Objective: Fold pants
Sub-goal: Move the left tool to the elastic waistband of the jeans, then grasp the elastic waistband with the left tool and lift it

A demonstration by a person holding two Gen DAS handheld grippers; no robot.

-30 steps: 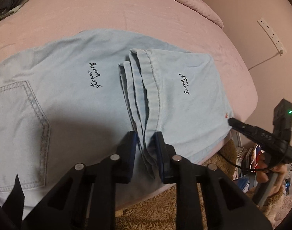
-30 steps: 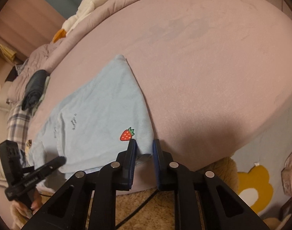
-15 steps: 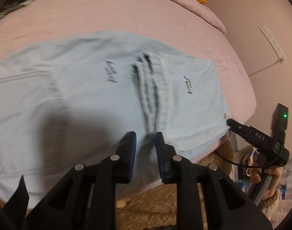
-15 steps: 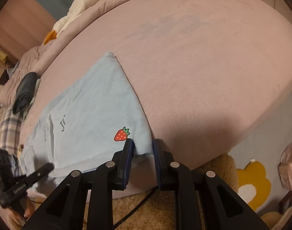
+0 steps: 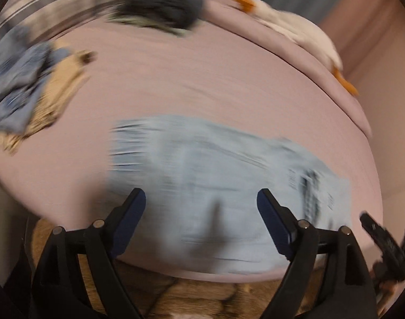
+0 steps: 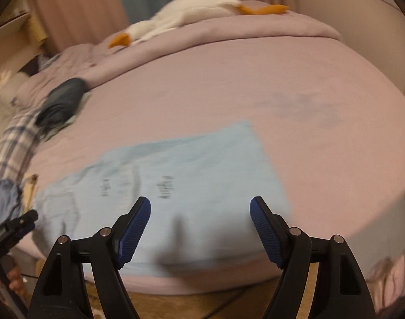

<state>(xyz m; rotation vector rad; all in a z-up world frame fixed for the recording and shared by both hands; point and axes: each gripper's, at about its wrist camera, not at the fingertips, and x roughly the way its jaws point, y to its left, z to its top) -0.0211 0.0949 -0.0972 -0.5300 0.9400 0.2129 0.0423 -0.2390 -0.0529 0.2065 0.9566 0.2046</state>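
Left gripper [image 5: 201,202], jaws spread wide, above blurred pale-blue pants [image 5: 215,175].

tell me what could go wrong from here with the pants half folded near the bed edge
1. The pants lie close to the near edge of the bed, so a careless tug might drag them off onto the floor.
2. Both the left gripper and right gripper are open and hold nothing, so the fold could slacken.
3. The left wrist view is badly blurred, so aiming the next grasp from it may miss the hem.
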